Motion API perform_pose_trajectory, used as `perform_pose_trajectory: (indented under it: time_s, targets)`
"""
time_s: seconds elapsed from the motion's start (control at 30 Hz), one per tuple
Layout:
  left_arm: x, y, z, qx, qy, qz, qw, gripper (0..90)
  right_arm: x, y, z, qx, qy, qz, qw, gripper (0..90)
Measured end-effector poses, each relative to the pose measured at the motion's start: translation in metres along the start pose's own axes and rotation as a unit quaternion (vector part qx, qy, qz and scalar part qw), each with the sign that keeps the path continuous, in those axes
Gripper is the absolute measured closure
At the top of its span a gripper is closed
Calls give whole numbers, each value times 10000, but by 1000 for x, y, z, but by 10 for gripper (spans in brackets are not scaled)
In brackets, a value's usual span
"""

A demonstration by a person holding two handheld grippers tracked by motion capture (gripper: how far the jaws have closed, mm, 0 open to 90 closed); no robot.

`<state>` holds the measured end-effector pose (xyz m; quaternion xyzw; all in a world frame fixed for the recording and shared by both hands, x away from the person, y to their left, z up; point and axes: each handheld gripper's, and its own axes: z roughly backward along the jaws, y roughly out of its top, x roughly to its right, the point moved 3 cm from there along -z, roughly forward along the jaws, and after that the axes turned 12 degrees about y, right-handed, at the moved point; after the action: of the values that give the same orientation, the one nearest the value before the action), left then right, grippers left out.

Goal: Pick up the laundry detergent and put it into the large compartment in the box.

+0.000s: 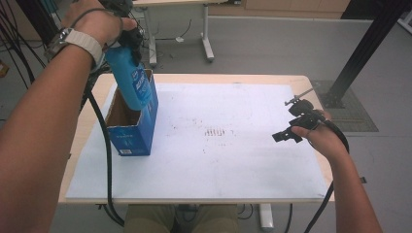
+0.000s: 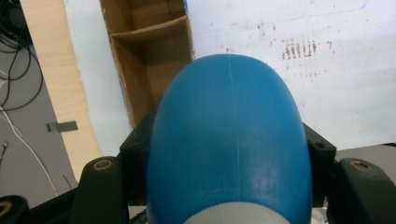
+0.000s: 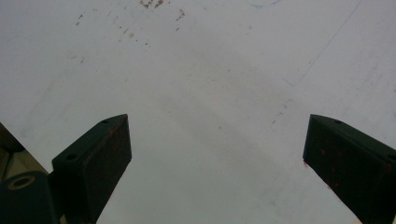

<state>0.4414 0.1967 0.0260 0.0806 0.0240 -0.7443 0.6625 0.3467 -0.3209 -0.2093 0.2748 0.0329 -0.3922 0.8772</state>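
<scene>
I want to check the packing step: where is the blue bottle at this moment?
In the high view the blue bottle is at the table's far left, held tilted by the left gripper, with its bottom end over the open cardboard box.

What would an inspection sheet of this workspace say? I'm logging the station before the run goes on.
Surface: white board on a wooden table, faint brown stains mid-board.
Job's things: blue bottle held tilted, bottom end over the open blue carton.
Clutter: nothing seen.
Grippers: left gripper shut on the blue bottle; right gripper open over the white board, holding nothing.
Cables: black cable hangs over the table's left edge.
Surroundings: grey floor, another desk's legs behind, black frame post at right.
</scene>
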Motion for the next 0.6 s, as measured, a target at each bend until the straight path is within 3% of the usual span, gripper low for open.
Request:
perform_pose_trajectory:
  time_s: [0.6]
  targets:
    - [-17, -2, -2, -44, 95, 191, 9998, 383, 1, 2, -3, -73, 5, -11, 10000, 80]
